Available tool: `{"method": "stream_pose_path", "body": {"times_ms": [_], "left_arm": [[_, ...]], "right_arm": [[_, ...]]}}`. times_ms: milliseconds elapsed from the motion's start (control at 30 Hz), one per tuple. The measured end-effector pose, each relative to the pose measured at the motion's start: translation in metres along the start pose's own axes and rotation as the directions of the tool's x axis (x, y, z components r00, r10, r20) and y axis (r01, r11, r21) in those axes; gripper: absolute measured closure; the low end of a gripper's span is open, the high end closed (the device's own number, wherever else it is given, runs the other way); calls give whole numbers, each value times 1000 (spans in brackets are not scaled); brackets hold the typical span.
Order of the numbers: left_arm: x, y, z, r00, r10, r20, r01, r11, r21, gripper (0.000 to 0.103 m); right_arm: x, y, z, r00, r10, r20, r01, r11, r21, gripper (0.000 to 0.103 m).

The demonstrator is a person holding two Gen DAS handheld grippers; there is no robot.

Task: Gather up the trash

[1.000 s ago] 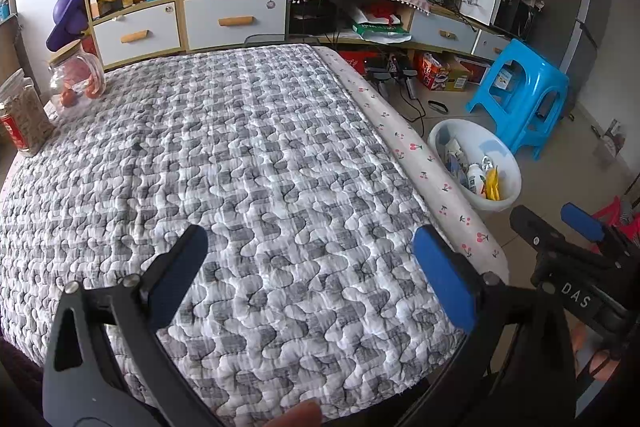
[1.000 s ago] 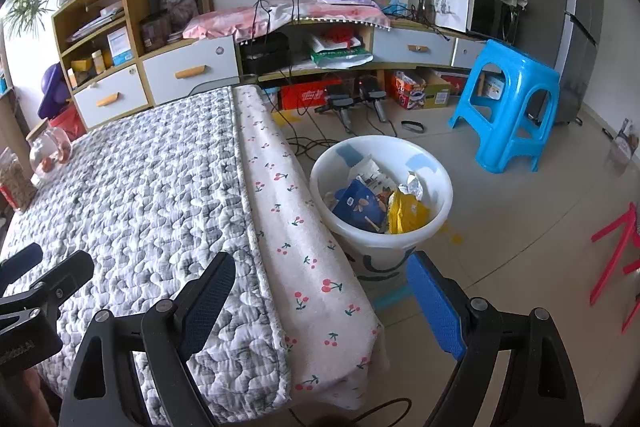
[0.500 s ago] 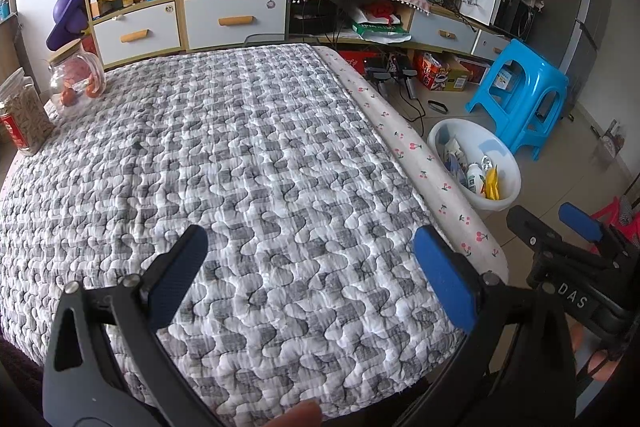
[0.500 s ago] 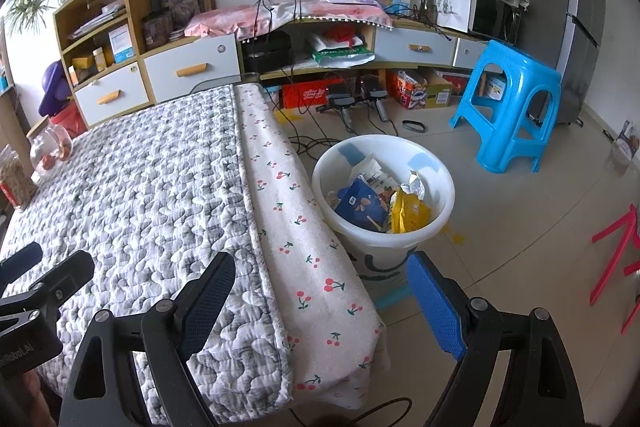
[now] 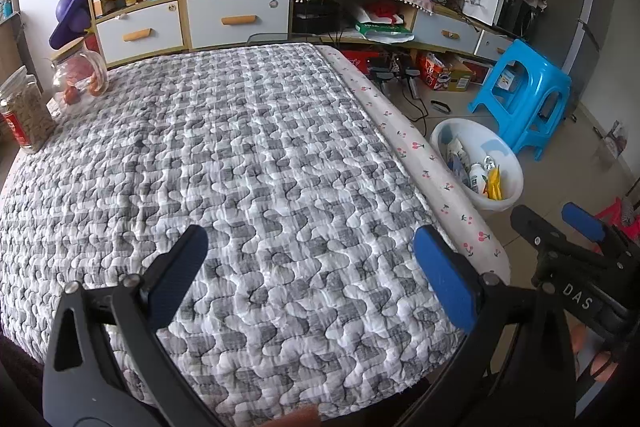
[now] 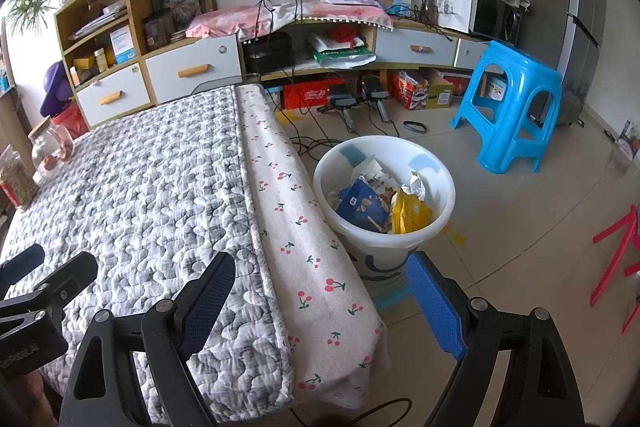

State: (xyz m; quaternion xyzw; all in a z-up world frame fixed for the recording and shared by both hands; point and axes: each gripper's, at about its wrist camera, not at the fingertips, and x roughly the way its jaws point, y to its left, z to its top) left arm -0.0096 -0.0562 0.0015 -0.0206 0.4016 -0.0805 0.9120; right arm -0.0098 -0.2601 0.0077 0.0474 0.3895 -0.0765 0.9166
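Observation:
A white plastic bin [image 6: 440,183] stands on the floor beside the bed, holding trash: a blue packet [image 6: 362,205], a yellow wrapper [image 6: 410,213] and crumpled paper. The bin [image 5: 508,163] also shows at the right in the left wrist view. My left gripper [image 5: 308,251] hangs open over the near part of the grey patterned quilt [image 5: 240,155], nothing between its fingers. My right gripper [image 6: 320,281] is open and empty over the bed's cherry-print edge [image 6: 304,227], just short of the bin. Each gripper shows at the other view's edge.
A blue plastic stool [image 6: 516,99] stands behind the bin. Cables and boxes lie on the floor under a low shelf unit [image 6: 192,67] along the wall. Two jars [image 5: 80,75] sit at the quilt's far left. A red frame [image 6: 616,259] lies on the tiles at right.

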Motion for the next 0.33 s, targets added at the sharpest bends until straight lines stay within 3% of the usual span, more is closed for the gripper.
{"method": "stream_pose_path", "body": {"times_ms": [333], "left_arm": [[0,1,1,1000,6,1,-6,1000,0,1]], "right_arm": [[0,2,0,1000,9,-5,-9,1000,-3,14]]}}
